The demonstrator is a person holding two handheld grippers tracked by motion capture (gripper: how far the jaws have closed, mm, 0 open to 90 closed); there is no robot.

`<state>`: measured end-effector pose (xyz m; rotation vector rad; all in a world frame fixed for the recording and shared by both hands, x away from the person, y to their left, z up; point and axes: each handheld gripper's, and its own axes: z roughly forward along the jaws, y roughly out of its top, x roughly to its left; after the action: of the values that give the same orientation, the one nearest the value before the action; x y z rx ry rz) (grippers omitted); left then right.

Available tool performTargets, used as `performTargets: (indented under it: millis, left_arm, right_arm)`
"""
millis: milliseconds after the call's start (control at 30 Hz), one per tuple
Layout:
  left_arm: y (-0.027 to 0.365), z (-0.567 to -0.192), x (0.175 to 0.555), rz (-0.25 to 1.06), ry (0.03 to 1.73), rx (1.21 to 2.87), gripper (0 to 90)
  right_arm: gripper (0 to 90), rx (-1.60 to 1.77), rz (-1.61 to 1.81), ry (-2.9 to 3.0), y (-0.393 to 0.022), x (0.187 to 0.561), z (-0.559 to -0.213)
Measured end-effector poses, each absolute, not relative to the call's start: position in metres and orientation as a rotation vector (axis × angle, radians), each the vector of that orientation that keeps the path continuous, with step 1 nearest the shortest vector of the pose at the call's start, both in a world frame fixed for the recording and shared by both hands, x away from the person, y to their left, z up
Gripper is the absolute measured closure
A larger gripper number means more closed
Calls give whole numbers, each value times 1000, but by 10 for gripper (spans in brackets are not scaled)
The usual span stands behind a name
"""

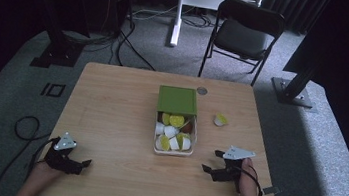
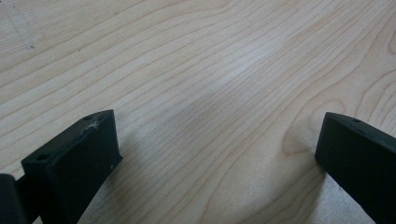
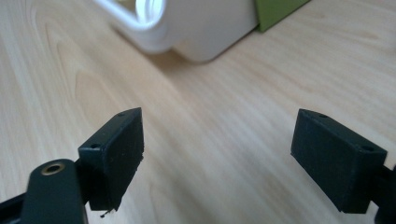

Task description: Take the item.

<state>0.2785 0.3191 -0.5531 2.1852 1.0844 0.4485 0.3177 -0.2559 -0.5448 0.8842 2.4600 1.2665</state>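
A white box (image 1: 192,144) sits mid-table, holding several yellow-green and white capsules (image 1: 176,121). Its green lid (image 1: 178,100) lies slid back over the far end. One loose capsule (image 1: 220,120) rests on the wood to the box's right. My left gripper (image 1: 85,163) lies at the near left corner of the table, open, with bare wood between its jaws (image 2: 219,140). My right gripper (image 1: 211,161) rests near the front right, open and empty, pointing toward the box (image 3: 196,28), whose white corner and green lid (image 3: 275,11) lie just ahead.
The wooden table (image 1: 110,110) has a small round metal fitting (image 1: 202,90) behind the lid. A black folding chair (image 1: 243,33) stands beyond the far edge. Cables (image 1: 23,127) trail on the grey carpet at the left.
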Motion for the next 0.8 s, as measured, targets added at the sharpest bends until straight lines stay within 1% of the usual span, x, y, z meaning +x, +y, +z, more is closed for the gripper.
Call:
performTargets:
  millis: [200,500,800]
  left_arm:
    - [319,-553,279,449,1084,2186,5]
    - [319,-553,279,449,1084,2186,5]
    - [319,-553,279,449,1083,2187,5]
  right_arm:
    - [171,786,1254,2508,-261,307,-549]
    - [171,529,1176,2662,-260,292,-558]
    - [168,628,1154,2647,-266,292,-558]
